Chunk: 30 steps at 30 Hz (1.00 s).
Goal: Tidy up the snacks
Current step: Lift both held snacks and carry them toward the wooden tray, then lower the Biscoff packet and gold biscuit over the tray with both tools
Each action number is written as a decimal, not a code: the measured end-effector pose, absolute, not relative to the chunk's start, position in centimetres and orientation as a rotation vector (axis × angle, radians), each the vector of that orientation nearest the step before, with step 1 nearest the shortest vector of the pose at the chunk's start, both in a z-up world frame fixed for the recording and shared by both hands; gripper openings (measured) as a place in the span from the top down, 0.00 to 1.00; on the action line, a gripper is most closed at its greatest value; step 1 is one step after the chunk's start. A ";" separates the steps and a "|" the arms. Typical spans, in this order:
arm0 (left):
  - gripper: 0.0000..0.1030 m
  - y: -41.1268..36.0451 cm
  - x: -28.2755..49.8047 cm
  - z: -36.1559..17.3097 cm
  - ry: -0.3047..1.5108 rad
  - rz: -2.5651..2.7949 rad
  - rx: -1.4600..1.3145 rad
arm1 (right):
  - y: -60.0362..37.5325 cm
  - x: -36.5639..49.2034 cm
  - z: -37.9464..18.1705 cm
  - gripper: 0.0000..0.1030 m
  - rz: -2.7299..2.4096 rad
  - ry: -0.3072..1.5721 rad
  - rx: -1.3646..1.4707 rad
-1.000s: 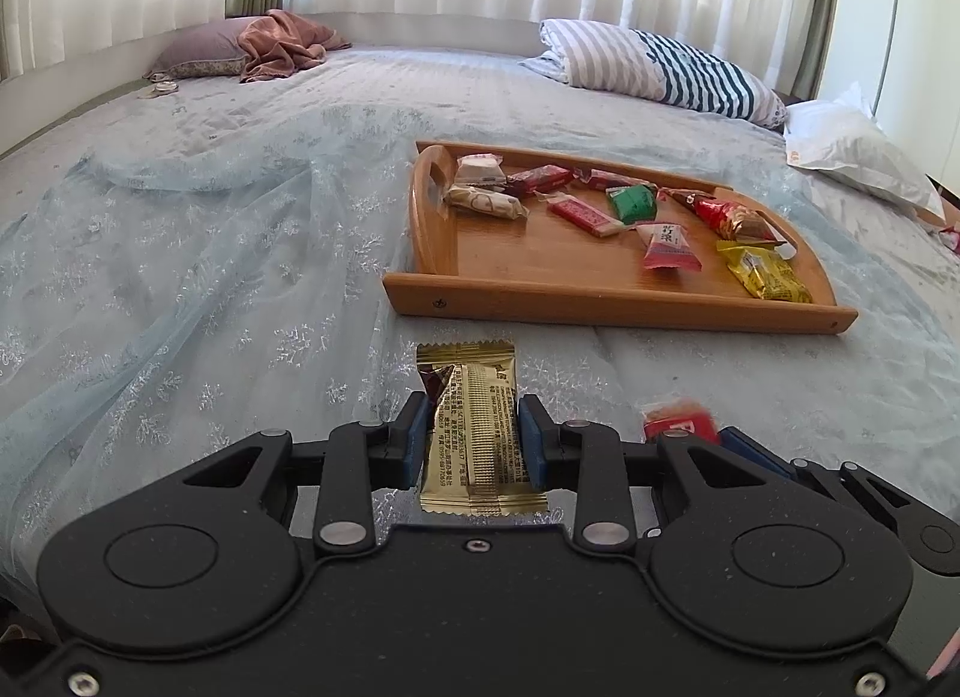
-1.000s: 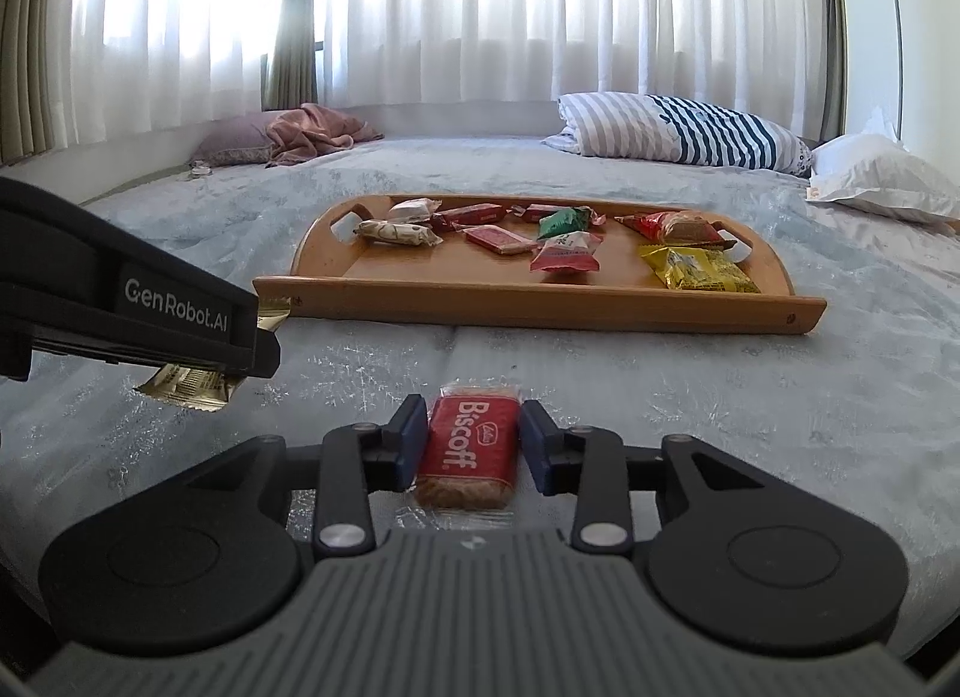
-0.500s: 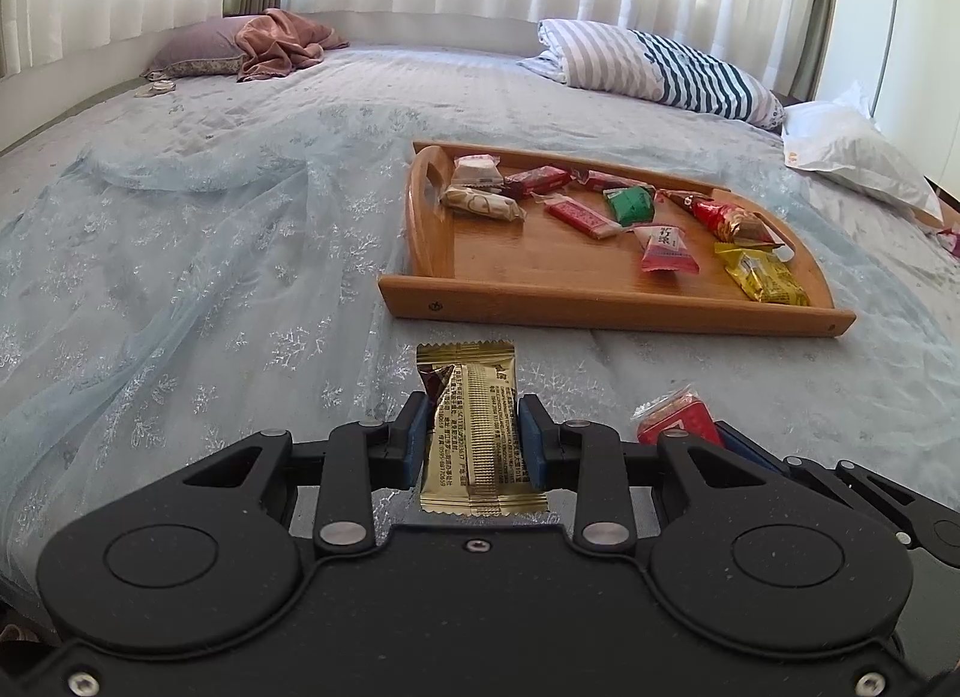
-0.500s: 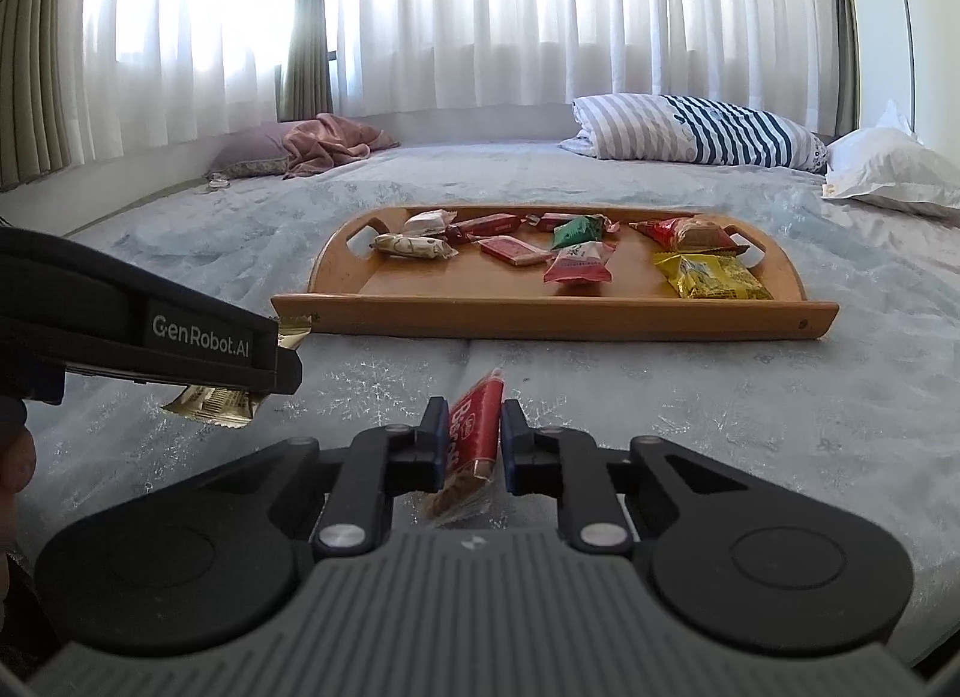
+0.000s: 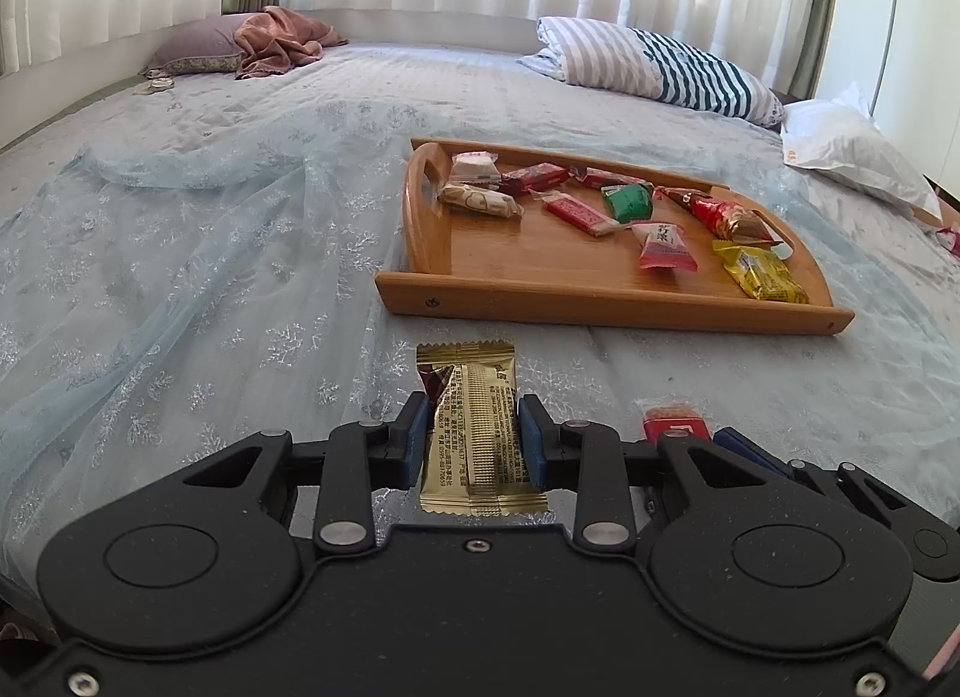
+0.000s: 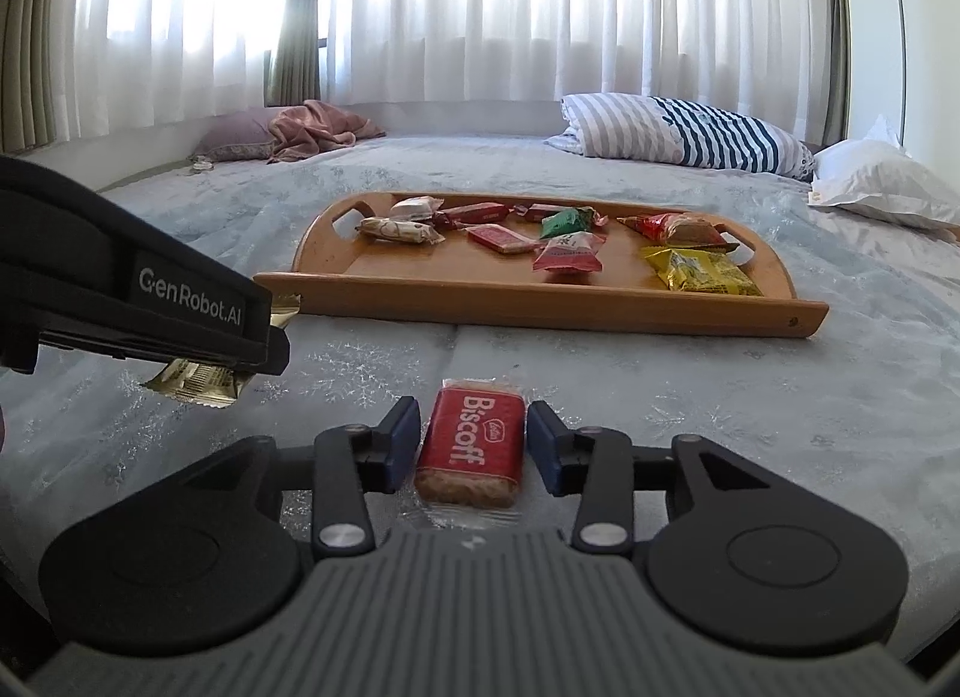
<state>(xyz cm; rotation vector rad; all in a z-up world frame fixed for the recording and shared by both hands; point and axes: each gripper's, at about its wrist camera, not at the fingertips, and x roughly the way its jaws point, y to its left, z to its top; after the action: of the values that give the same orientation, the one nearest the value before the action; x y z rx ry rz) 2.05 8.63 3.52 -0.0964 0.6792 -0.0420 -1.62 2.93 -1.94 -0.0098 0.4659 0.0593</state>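
Observation:
My left gripper [image 5: 473,418] is shut on a gold snack packet [image 5: 468,379], held just above the pale blue bedspread; from the right wrist view that packet [image 6: 198,382] pokes out under the left gripper's black body [image 6: 150,301]. A red Biscoff packet [image 6: 471,442] lies flat on the bed between the blue pads of my right gripper [image 6: 471,427]. Its jaws are opening, with a gap on each side of the packet. Beyond both stands a wooden tray [image 5: 600,304] [image 6: 540,301] holding several wrapped snacks. The Biscoff packet [image 5: 672,421] also shows at the lower right of the left wrist view.
A striped pillow [image 5: 654,64] and a white pillow [image 5: 852,151] lie at the back right. At the back left are a purple pillow with a pink cloth [image 5: 282,37] on it. White curtains [image 6: 480,7] hang behind the bed.
The right jaws squeezed the Biscoff packet and tipped it on edge, then opened; it lies flat again. The left gripper and its gold packet have not moved.

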 end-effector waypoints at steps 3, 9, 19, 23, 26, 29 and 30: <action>0.70 8.6 2.1 3.5 0.683 -0.042 -0.098 | 3.4 -1.6 -2.2 0.40 0.058 0.459 -0.033; 0.70 8.7 2.2 3.5 0.682 -0.043 -0.098 | 3.4 -1.6 -2.3 0.63 0.059 0.454 -0.041; 0.70 8.4 2.7 4.0 0.673 -0.054 -0.090 | 2.4 -2.0 -0.7 0.63 0.075 0.431 0.005; 0.70 8.3 3.3 4.8 0.658 -0.069 -0.098 | 2.0 -1.7 0.2 0.63 0.074 0.420 0.021; 0.70 8.1 4.0 5.3 0.641 -0.071 -0.090 | 1.5 -1.2 0.8 0.63 0.071 0.412 0.031; 0.70 7.9 4.8 5.8 0.630 -0.077 -0.092 | 1.1 -0.6 1.1 0.63 0.064 0.404 0.040; 0.70 7.9 5.1 6.0 0.627 -0.080 -0.093 | 1.0 -0.4 1.3 0.63 0.063 0.404 0.044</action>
<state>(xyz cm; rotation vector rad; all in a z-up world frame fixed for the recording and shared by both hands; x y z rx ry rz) 5.06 7.86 5.97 -0.0928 0.6274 -0.0800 -0.35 1.02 1.30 0.0436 0.4035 0.0630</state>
